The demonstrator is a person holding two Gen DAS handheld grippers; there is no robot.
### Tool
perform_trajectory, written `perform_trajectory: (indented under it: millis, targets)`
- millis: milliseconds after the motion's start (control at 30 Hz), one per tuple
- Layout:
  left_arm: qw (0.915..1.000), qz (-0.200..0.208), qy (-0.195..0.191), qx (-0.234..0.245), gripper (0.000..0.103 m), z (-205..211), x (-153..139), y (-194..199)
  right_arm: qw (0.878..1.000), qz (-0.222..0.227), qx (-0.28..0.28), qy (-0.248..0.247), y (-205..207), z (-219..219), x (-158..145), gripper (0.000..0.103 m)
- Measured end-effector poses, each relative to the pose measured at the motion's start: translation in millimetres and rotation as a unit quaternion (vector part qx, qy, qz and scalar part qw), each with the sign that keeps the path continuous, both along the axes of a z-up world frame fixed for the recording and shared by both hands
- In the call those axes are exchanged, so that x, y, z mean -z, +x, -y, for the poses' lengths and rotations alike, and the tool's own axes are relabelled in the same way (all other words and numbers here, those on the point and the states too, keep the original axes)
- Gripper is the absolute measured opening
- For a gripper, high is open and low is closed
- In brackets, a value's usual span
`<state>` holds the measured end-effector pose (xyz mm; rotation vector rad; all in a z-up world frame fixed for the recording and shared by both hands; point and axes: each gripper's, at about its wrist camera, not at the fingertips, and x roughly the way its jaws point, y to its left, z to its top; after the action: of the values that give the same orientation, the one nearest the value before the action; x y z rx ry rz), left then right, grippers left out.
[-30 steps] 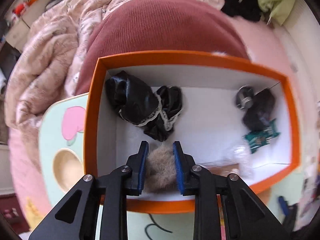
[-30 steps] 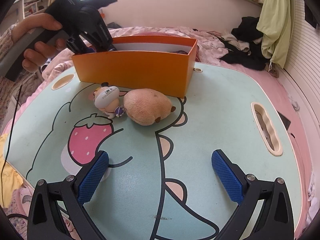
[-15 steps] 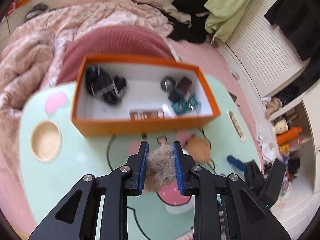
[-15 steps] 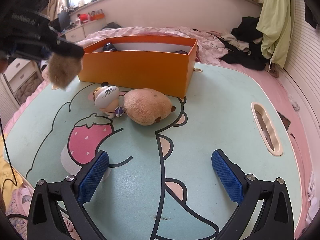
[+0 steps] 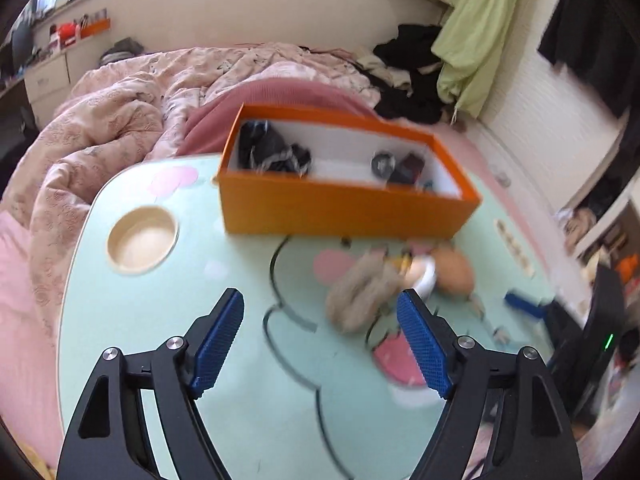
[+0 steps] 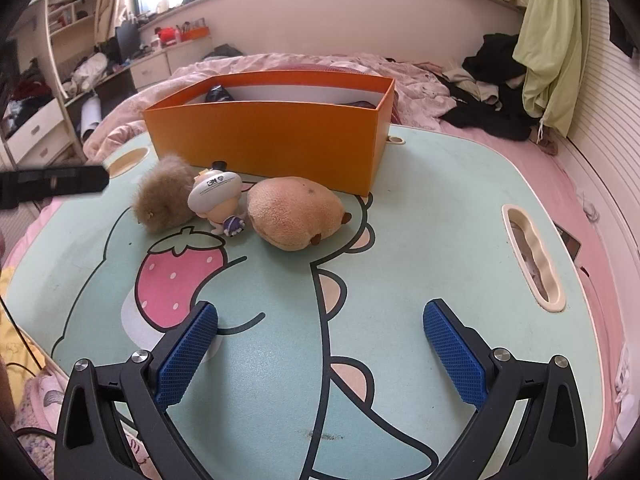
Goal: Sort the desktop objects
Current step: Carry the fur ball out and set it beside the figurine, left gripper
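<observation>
- The fur ball (image 6: pixel 164 200) lies on the table (image 6: pixel 420 208), touching the figurine (image 6: pixel 218 200), near the orange box (image 6: pixel 272 136)
- Left gripper (image 5: pixel 320 338): jaws opening, empty
- Right gripper (image 6: pixel 320 354): wide open, empty
- Looks light, soft, squashy; pinch its middle

Both cams ride on the grippers, looking forward and down along the blue fingers. The left wrist view sits over the near-left part of the mint table (image 5: pixel 168 320), angled toward the orange box (image 5: pixel 344 204), and it's a bit blurry. The right wrist view hangs lower near the front edge, facing the box (image 6: pixel 272 140) straight on. Both catch the box, the furry ball (image 6: pixel 164 200) and the bed behind.
</observation>
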<state>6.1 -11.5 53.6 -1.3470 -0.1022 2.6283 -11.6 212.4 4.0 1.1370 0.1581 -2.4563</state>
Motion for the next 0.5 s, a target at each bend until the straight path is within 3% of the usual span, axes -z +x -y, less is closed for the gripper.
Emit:
perform_trajectory:
  millis: [133,233,500]
  targets:
    - [0.999,0.016,-0.04,0.012,0.082,-15.4,30.2,18.2,1.0,0.0,0.0,0.0,0.2,-0.2,0.1,0.103]
    - [0.9977,-0.023,-0.064,-0.002,0.103,-26.3,41.9,21.7,1.0,0.0,0.0,0.0,0.0,-0.5,0.1,0.103]
    - [0.9978,-0.022,-0.062,-0.008,0.103,-23.9,37.8,22.0,1.0,-0.001,0.0,0.0,-0.9,1.3,-0.9,0.103]
